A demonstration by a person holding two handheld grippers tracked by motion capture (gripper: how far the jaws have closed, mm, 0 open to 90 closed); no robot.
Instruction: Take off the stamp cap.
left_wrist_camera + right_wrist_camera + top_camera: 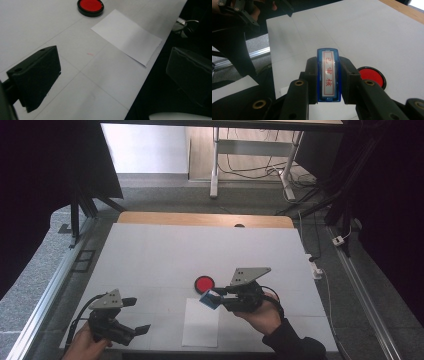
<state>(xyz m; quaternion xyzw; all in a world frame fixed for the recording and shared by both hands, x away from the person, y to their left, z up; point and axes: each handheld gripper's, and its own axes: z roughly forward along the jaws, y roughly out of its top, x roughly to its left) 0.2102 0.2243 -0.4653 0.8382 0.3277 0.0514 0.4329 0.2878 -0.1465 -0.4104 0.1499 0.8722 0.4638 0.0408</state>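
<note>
Right tongs [216, 296] clamp a blue stamp [329, 75] level above the paper [201, 322]. Left tongs [136, 316] gape empty near the bench [165, 255] edge; a red ink pad [204, 283] lies beyond the paper.

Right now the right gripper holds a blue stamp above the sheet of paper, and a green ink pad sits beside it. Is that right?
Not quite. The ink pad is red, not green, as the high view shows. The right gripper does hold the blue stamp above the sheet of paper.
</note>
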